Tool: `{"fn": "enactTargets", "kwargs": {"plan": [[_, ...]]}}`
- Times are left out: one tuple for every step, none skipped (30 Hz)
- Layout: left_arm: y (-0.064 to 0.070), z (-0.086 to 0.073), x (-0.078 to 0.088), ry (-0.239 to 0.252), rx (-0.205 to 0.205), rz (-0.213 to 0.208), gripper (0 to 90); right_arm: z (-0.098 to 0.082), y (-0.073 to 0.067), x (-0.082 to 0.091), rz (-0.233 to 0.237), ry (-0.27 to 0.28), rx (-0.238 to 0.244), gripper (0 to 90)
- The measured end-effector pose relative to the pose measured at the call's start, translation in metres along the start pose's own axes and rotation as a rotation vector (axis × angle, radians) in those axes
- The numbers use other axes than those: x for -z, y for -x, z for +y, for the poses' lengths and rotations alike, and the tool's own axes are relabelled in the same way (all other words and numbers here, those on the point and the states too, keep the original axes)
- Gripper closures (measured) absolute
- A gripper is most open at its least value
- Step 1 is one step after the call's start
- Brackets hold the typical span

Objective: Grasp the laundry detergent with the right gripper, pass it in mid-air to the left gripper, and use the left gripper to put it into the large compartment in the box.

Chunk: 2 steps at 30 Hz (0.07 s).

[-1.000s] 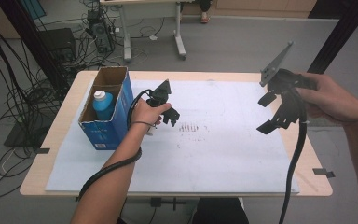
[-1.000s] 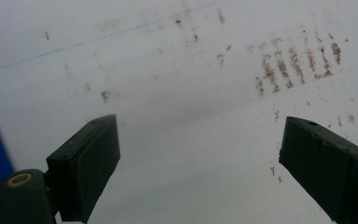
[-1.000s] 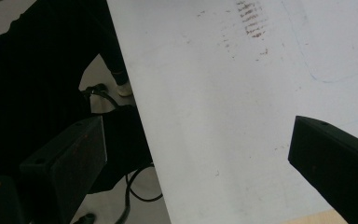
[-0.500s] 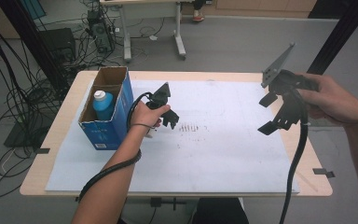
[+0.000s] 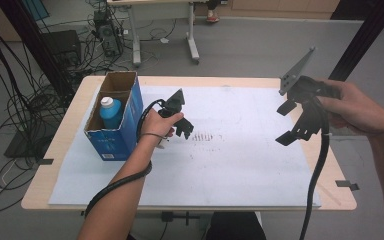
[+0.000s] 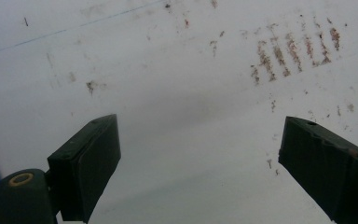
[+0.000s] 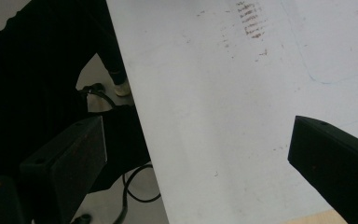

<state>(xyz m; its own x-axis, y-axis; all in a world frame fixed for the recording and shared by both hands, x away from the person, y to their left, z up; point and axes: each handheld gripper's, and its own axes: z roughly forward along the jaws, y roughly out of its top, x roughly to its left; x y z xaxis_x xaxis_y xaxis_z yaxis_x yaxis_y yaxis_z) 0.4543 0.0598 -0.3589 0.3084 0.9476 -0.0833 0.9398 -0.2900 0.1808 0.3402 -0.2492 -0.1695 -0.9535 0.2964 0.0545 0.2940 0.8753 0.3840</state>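
While both hands hover with nothing in them, the blue bottle [image 5: 111, 113] with its white cap stands upright inside the open cardboard box [image 5: 130, 116] at about nine o'clock on the table [image 5: 55, 150], which reads as the thing the work turns on. The left gripper [image 5: 184, 127] hangs just to the three o'clock side of that box, low over the white paper sheet [image 5: 240, 160], and its jaws are spread wide with only bare paper between them, as the left gripper view makes plain: the two black pads [image 6: 91, 163] frame nothing but a patch of sheet and a row of brownish smudges [image 6: 293, 49]. My guess is that it is parked so near the box because the bottle is what it has to do with, either just set down or about to be fetched; the pictures do not settle which.

Over at three o'clock the right gripper [image 5: 292, 122] is held higher, near the sheet's edge, jaws likewise released and empty. Its own view looks down past the table's edge to dark floor and a cable, which suggests it is simply being kept out of the way. Its grey three-cornered plate [image 5: 297, 70] sticks up toward twelve o'clock.
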Motion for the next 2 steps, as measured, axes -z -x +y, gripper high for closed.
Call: {"fn": "enactTargets", "kwargs": {"plan": [[0.0,0.0,0.0003,0.002,-0.009,0.002,12.9,-0.0001,0.0,0.0002,0.001,0.0,0.0,4.1],[0.0008,-0.0003,0.0,0.002,-0.006,0.001,12.9,-0.0001,0.0003,0.0003,-0.001,0.0,-0.002,4.0]]}}
